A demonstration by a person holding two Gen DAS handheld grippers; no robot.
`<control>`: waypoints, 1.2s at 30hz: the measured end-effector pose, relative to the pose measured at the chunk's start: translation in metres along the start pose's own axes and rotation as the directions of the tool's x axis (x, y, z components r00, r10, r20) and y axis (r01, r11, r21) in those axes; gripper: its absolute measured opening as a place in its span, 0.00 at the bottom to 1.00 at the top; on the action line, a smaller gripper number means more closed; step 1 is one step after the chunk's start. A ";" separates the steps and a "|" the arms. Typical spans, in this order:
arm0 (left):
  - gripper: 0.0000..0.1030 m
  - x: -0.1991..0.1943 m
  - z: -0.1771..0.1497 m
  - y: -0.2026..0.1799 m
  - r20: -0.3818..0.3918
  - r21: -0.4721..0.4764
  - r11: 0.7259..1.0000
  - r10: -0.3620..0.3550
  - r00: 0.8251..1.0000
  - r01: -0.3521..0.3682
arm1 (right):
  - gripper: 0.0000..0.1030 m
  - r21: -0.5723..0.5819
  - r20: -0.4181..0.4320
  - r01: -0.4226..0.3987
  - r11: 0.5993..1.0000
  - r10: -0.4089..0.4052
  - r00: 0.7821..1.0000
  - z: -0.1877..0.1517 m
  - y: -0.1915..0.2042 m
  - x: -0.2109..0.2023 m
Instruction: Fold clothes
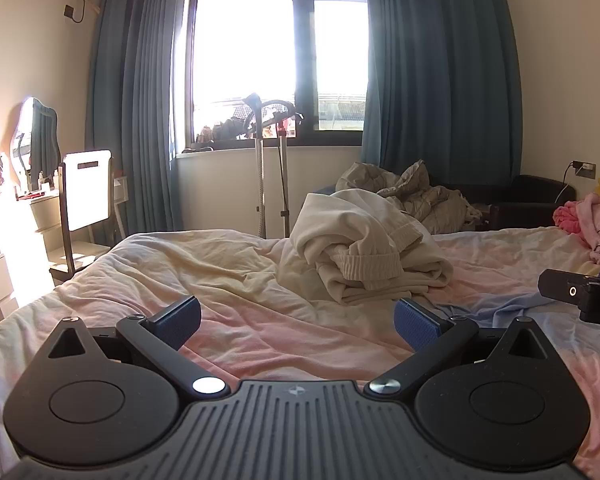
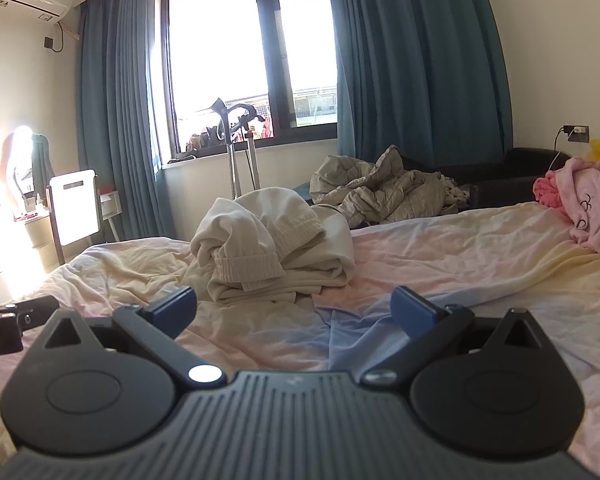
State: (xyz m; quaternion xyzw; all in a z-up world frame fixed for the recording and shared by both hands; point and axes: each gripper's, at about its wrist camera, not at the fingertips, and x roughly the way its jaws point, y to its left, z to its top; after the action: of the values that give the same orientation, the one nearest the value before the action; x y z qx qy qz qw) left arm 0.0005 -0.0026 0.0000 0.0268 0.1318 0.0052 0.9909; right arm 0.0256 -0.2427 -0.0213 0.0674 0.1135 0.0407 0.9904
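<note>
Nearest the cameras, the left tool point(image 1: 298, 322) hangs low over the bed point(image 1: 228, 264) with its blue pads spread wide apart and nothing between them. The right tool point(image 2: 294, 314) stands the same way, pads fully apart and empty, just beside the left one; each shows at the edge of the other's view.

Beneath both lies a rumpled sheet in pale pink, yellow and blue, loose enough to be pinched by mistake along with the garment.

Beyond the pads, near the middle of the bed, sits the cream garment point(image 1: 364, 248), heaped on itself and not yet spread. A ribbed cuff or hem point(image 1: 370, 266) faces the tools at the front of the heap. The fabric looks thick and soft, like fleece or sweatshirt knit; judged light, limp, not fragile, with enough nap that the textured pads should hold without slipping. It will sag and drag rather than keep any shape. Whether it is a top or trousers cannot be settled from the heap as it lies.

Recommended hold: the ribbed band, which is the firmest and best-defined edge, taken with one tool, the other taking a second edge well apart so the piece can be lifted and shaken flat.

Further right, a pink garment point(image 2: 592, 208) lies at the bed's far side. Behind the bed, a quilted beige cover point(image 2: 384, 192) is piled below the window point(image 1: 280, 56).
</note>
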 end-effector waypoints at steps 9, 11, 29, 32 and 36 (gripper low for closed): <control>1.00 0.000 -0.001 0.001 0.002 0.003 1.000 -0.001 1.000 0.001 | 1.00 0.003 -0.005 -0.002 1.000 0.002 1.000 -0.001 0.000 0.001; 1.00 0.000 -0.001 0.001 0.003 0.003 1.000 -0.002 1.000 0.002 | 1.00 0.007 -0.004 -0.004 1.000 0.004 1.000 -0.001 0.000 0.000; 1.00 -0.001 -0.001 0.003 0.005 0.002 1.000 -0.005 1.000 0.005 | 1.00 0.008 -0.003 -0.003 1.000 0.003 1.000 -0.001 -0.001 -0.001; 1.00 -0.001 -0.001 0.003 0.005 -0.002 1.000 -0.004 1.000 0.004 | 1.00 0.010 -0.002 -0.003 1.000 0.003 1.000 0.000 -0.002 -0.002; 1.00 -0.001 -0.001 0.004 0.004 -0.006 1.000 -0.004 1.000 0.004 | 1.00 0.014 0.002 -0.003 1.000 0.003 1.000 0.000 -0.002 -0.003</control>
State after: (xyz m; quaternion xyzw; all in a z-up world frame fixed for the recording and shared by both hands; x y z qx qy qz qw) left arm -0.0008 0.0013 -0.0001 0.0235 0.1301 0.0036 0.9912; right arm 0.0233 -0.2445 -0.0205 0.0743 0.1128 0.0412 0.9900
